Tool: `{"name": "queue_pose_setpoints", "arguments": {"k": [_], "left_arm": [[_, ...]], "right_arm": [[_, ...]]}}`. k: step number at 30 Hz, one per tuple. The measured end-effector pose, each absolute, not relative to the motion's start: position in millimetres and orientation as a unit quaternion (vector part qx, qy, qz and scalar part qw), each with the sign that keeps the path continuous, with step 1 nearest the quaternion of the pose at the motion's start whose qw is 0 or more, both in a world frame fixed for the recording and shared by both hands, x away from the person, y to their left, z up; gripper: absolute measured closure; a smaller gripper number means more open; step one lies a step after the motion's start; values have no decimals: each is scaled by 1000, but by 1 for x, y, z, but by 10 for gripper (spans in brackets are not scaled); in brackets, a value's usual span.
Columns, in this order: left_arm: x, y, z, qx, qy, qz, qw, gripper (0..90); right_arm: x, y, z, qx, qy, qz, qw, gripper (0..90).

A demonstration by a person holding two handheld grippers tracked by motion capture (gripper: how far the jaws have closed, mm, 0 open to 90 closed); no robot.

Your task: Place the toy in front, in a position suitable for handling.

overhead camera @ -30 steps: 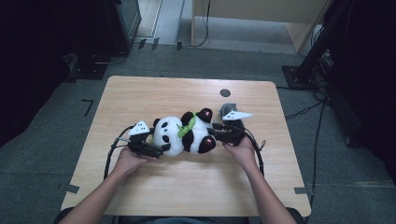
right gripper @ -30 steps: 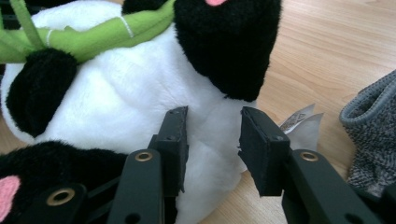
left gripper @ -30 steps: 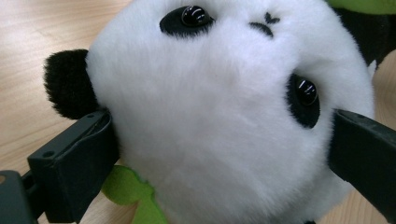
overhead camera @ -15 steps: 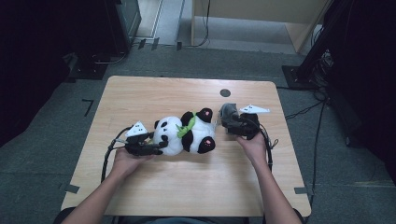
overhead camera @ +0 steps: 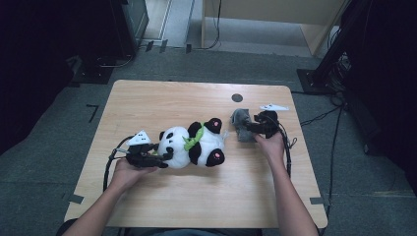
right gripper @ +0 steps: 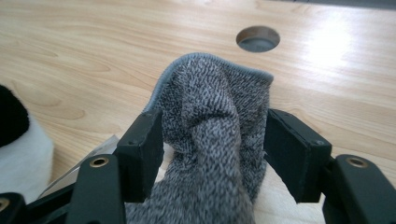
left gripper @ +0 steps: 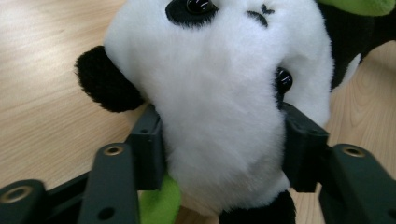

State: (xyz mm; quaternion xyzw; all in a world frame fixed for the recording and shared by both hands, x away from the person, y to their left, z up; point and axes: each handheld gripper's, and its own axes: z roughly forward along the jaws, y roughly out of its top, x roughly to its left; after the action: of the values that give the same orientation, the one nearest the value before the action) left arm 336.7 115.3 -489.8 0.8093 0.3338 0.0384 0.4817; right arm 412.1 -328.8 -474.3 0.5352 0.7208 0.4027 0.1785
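Grey knit cloth (right gripper: 212,135) sits clamped in the right claw (right gripper: 214,149), panda's head (left gripper: 219,107) in the left claw (left gripper: 223,149).

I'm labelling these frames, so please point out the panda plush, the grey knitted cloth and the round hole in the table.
Panda plush (overhead camera: 192,147), high view, on its white belly.
Grey knitted cloth (right gripper: 212,121), right gripper view, on the fold between the jaws.
Round hole (overhead camera: 237,98), high view, at its middle.

Bare wooden table (overhead camera: 162,101) lies open beyond both claws. Between them, the plush panda (overhead camera: 193,146) blocks the way, filling the left gripper (overhead camera: 158,158); grey cloth (overhead camera: 240,124) fills the right gripper (overhead camera: 248,127).
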Motion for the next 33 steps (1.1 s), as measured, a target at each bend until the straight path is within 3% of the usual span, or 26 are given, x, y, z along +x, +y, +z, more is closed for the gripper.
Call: {"name": "queue_pose_setpoints", "arguments": {"k": [3, 8, 15, 24, 33], "left_arm": [[336, 115, -491, 809, 332, 45, 483, 360], [337, 115, -494, 806, 334, 51, 486, 186], [334, 113, -491, 806, 338, 44, 484, 149], [336, 109, -501, 802, 349, 34, 483, 7], [338, 106, -509, 797, 343, 25, 496, 0]], "right_arm": [[417, -323, -482, 534, 732, 383, 181, 396], [421, -318, -497, 532, 750, 357, 167, 532], [423, -318, -505, 532, 756, 347, 158, 709], [425, -323, -508, 541, 747, 361, 139, 715], [425, -323, -509, 542, 746, 362, 137, 703]]}}
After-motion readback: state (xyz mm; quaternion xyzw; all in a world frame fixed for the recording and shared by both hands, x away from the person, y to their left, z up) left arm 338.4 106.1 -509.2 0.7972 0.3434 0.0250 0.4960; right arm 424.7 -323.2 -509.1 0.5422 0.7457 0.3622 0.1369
